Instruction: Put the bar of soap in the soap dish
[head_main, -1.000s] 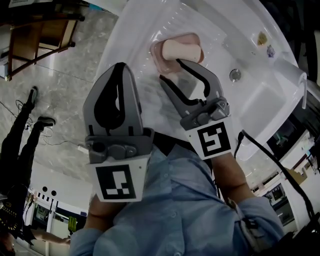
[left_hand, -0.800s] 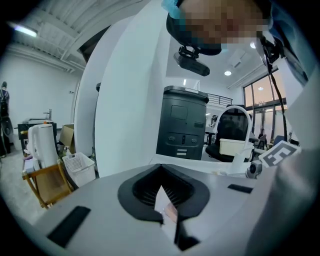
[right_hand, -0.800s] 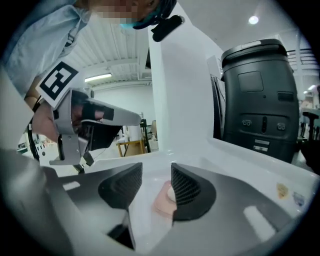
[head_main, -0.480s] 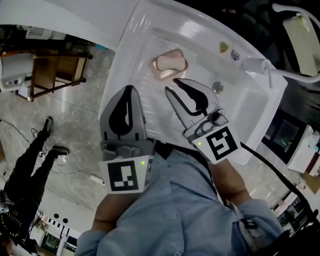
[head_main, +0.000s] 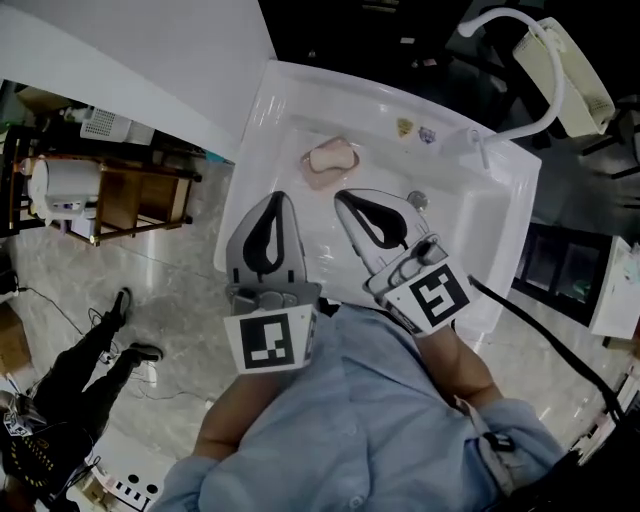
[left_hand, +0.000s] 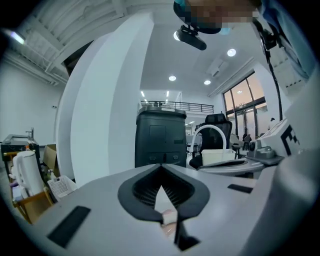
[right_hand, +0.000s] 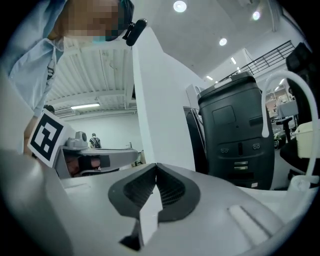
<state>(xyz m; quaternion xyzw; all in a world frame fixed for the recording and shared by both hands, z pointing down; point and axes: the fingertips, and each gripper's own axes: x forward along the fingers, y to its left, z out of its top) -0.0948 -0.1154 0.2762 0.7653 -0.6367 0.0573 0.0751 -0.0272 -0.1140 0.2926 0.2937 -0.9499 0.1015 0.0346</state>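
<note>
The pale bar of soap (head_main: 333, 155) lies in the pink soap dish (head_main: 317, 179) on the back ledge of the white sink (head_main: 290, 100), seen in the head view. Both grippers hang well above the basin, on the near side of the dish and apart from it. My left gripper (head_main: 277, 196) is shut with nothing in it. My right gripper (head_main: 344, 197) is shut too and holds nothing. In the left gripper view the left gripper (left_hand: 161, 166) points almost level into the room, and in the right gripper view so does the right gripper (right_hand: 156, 166).
The sink's drain (head_main: 417, 200) and faucet (head_main: 482, 142) lie to the right of the dish. A wooden stand (head_main: 130, 205) with a white kettle (head_main: 60, 190) is on the floor at left. A dark cabinet (left_hand: 160, 137) stands ahead.
Both grippers have risen away from the sink, so the sink and dish look smaller. The right jaws went from wide open to shut. The soap stays in the dish.
</note>
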